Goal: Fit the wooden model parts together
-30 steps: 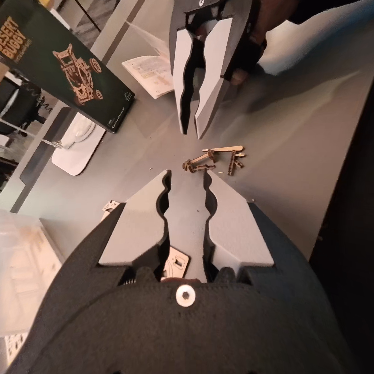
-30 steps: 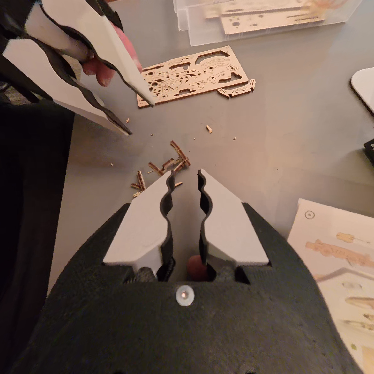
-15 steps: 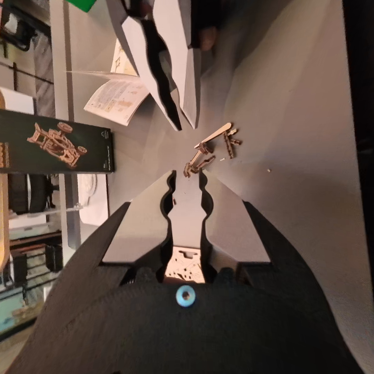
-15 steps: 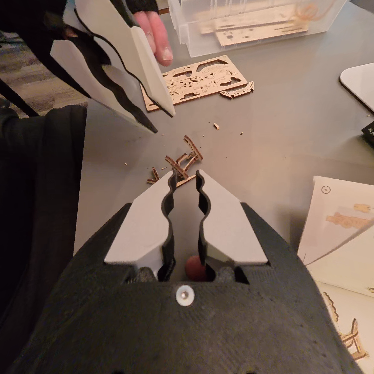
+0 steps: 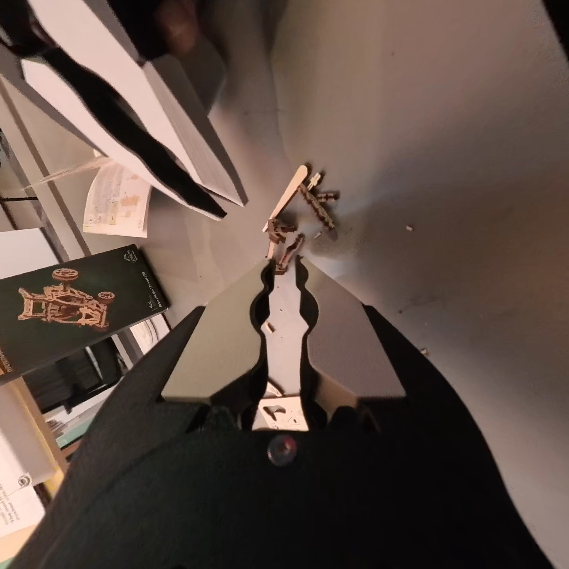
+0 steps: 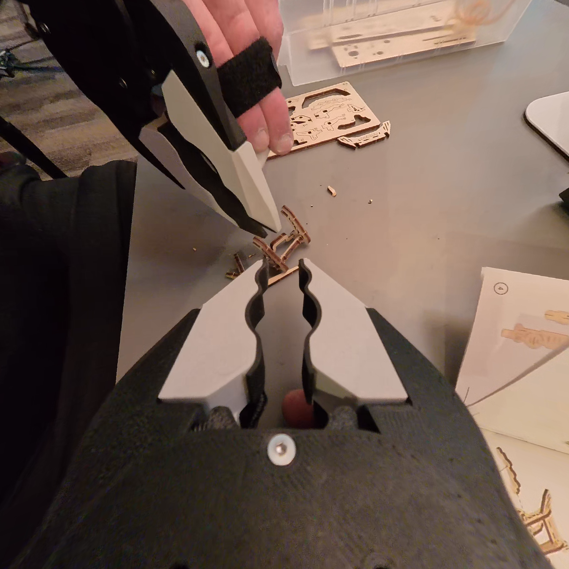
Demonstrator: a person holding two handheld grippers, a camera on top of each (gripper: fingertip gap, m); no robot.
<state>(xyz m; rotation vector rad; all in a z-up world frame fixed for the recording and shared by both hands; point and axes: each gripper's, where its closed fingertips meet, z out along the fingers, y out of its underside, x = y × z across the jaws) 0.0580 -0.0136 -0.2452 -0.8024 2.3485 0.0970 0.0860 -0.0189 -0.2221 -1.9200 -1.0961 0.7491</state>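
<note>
A small wooden frame assembly (image 6: 286, 243) lies on the grey table (image 6: 400, 246), with a flat wooden stick (image 6: 283, 275) and small notched pieces (image 6: 237, 264) beside it. My right gripper (image 6: 281, 265) is open and empty, its tips just short of the frame and the stick. My left gripper (image 5: 283, 265) is narrowly open. One end of the frame (image 5: 284, 249) lies at its tips, but the pads do not press on it. In the right wrist view the left gripper (image 6: 269, 230) hovers beside the frame. The right gripper (image 5: 232, 207) shows at the upper left of the left wrist view.
A punched wooden parts sheet (image 6: 332, 120) and a clear plastic box (image 6: 400, 37) of sheets lie beyond the frame. An instruction booklet (image 6: 523, 354) lies at the right. A dark model box (image 5: 70, 308) and a white pad (image 6: 551, 123) stand farther off. Wood crumbs dot the table. My right fingertips sit around 4 cm from my left ones.
Both grippers have moved in on the wooden parts. The left gripper has turned and its jaws have narrowed; the right gripper's jaws stay about the same. Nothing was taken hold of.
</note>
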